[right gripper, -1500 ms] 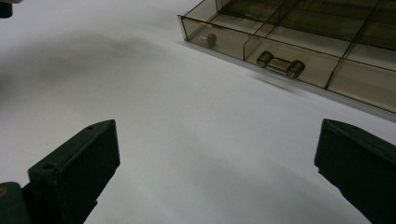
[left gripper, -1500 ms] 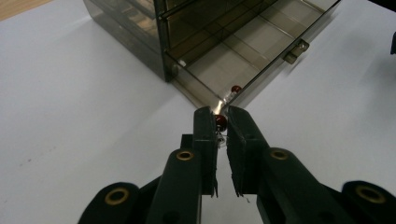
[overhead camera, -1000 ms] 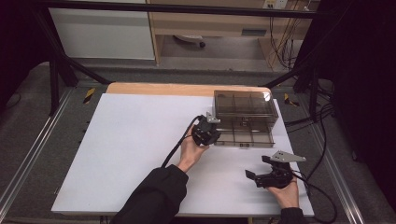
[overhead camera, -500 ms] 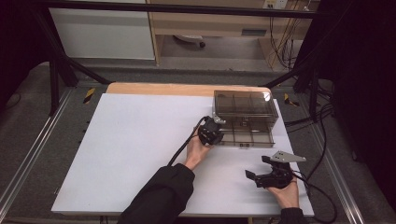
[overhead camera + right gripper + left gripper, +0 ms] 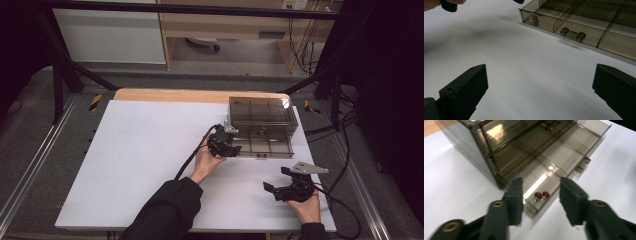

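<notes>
A smoked clear organiser box (image 5: 262, 111) stands at the back right of the white table, its drawer (image 5: 267, 145) pulled out toward me. Two small red components (image 5: 542, 194) lie in the drawer's front corner compartment. My left gripper (image 5: 231, 148) hovers at that corner. Its jaws (image 5: 540, 182) have just been opening and now stand apart, with nothing gripped and the red parts below the gap. My right gripper (image 5: 276, 178) rests near the table's front right, jaws spread wide (image 5: 540, 68) over bare white surface, facing the drawer front (image 5: 574, 37).
The drawer is split into several compartments, and a small handle (image 5: 572, 34) juts from its front wall. The white sheet (image 5: 140, 150) stretches out to the left. Metal rails run along both table sides, and cables trail off the right edge (image 5: 345, 150).
The left hand has edged slightly right, to the drawer's corner, and its jaws now show apart. The right hand has kept still.
</notes>
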`<state>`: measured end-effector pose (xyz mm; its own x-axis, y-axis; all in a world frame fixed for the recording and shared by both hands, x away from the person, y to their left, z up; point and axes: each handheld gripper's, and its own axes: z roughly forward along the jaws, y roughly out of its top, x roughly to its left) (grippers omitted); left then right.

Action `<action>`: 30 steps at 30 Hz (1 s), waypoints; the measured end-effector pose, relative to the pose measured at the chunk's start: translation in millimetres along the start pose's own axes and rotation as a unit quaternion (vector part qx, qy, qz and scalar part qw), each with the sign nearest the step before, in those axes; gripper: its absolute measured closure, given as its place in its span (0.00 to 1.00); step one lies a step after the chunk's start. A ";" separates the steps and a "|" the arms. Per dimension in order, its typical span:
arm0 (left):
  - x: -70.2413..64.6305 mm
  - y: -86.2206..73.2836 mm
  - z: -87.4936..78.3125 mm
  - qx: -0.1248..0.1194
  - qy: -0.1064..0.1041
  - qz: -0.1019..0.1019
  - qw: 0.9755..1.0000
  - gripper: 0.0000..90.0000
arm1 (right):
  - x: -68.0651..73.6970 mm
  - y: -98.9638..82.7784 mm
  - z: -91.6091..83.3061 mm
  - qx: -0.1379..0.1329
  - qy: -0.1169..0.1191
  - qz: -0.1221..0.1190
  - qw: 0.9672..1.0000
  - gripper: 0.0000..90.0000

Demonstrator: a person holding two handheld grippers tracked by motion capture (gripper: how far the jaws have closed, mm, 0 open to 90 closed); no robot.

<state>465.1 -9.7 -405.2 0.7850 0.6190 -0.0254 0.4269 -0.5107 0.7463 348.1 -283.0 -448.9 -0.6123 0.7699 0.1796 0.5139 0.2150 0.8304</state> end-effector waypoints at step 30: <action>45.4 -108.4 -106.3 -0.033 0.027 -0.027 0.999 0.09 | 0.0 -0.2 1.9 0.004 -0.001 0.002 1.000 0.01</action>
<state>406.7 137.2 -416.5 0.7355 0.6767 -0.0322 0.4356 -0.4360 0.7875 349.1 -281.9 -450.1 -0.6090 0.7722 0.1811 0.5213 0.2176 0.8252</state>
